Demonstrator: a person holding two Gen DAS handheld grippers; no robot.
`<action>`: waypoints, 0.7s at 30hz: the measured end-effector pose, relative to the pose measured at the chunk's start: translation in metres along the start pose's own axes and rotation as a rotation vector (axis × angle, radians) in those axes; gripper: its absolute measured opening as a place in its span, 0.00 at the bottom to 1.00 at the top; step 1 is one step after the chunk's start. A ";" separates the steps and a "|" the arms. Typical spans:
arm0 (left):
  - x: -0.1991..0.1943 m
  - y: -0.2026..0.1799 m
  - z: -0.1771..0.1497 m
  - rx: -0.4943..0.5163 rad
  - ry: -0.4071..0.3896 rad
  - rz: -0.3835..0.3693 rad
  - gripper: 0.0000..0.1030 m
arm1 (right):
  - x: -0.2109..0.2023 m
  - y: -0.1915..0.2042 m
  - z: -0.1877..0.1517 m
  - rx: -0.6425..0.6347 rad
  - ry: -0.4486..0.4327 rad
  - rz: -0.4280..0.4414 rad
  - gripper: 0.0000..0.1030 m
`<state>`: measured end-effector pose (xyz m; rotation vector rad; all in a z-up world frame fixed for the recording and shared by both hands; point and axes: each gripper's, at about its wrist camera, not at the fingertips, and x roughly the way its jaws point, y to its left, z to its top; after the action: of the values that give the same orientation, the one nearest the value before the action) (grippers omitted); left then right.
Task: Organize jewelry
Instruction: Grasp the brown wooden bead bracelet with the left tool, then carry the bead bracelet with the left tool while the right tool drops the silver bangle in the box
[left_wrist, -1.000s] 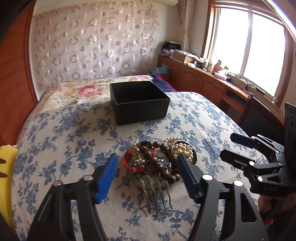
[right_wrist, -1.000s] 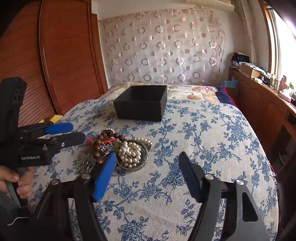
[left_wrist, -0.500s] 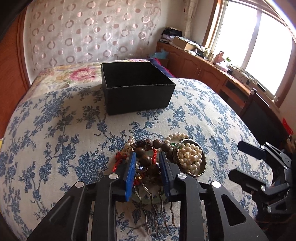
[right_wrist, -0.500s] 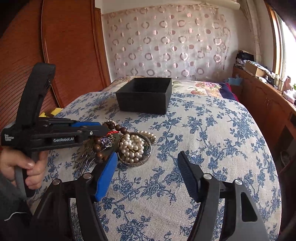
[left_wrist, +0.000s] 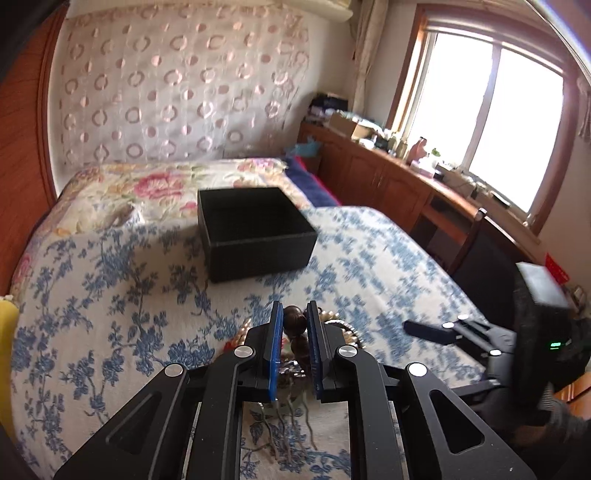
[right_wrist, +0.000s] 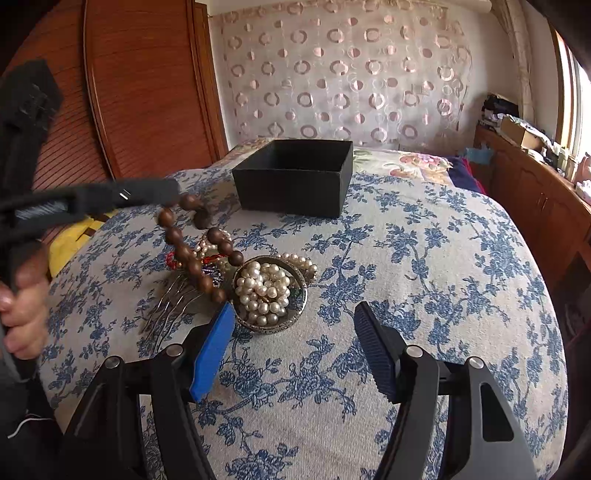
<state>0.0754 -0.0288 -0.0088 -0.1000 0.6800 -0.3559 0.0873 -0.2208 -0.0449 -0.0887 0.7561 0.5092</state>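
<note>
Wooden beads (left_wrist: 294, 320) sit pinched in the closing left gripper (left_wrist: 294, 317) fingers (right gripper (right_wrist: 295, 317) wide, empty).

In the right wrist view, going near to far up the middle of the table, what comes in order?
Right gripper → bangle full of pearls → black box → floral bedding → circle-patterned curtain.

text: none legible | labels: none | numbers: none

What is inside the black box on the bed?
The black box looks empty: only dark inner walls show in both views. Its floor near the front wall is hidden by that wall, so a small item there cannot be excluded.
</note>
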 end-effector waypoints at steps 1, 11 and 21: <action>-0.003 -0.001 0.001 0.002 -0.008 0.001 0.12 | 0.002 0.001 0.001 -0.007 0.006 0.006 0.68; -0.040 0.004 0.006 0.002 -0.096 0.032 0.12 | 0.025 0.009 0.010 -0.048 0.067 0.051 0.68; -0.042 0.018 -0.002 -0.020 -0.092 0.048 0.12 | 0.045 0.023 0.013 -0.155 0.128 0.027 0.68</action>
<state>0.0497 0.0031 0.0110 -0.1179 0.5940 -0.2968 0.1120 -0.1786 -0.0631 -0.2576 0.8429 0.5921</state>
